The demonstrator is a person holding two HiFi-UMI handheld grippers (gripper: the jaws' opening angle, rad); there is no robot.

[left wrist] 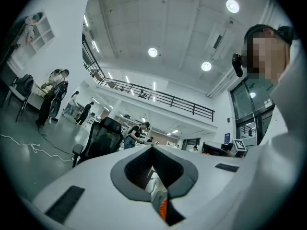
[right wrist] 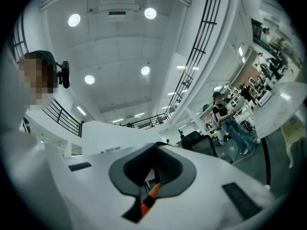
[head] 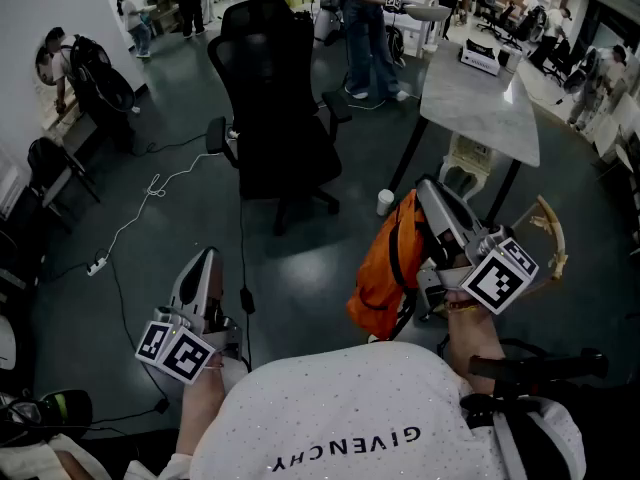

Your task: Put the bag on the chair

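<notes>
A grey-topped table [head: 480, 103] stands at the right, with a white cup [head: 385, 202] on the floor [head: 300, 268] near its leg. A white cable [head: 150, 190] trails left to a power strip [head: 97, 265]. A person in jeans [head: 370, 38] stands by the table's far corner.

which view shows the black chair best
Head view: the whole black chair shows, backrest to base. Left gripper view catches its back and an armrest; right gripper view only its top, past the jaws.

Dark floor [head: 300, 268], black chair [head: 275, 118] standing far centre, white cable [head: 150, 193] and power strip [head: 97, 265] left, white cup [head: 385, 202] by bench [head: 475, 103] legs, right
</notes>
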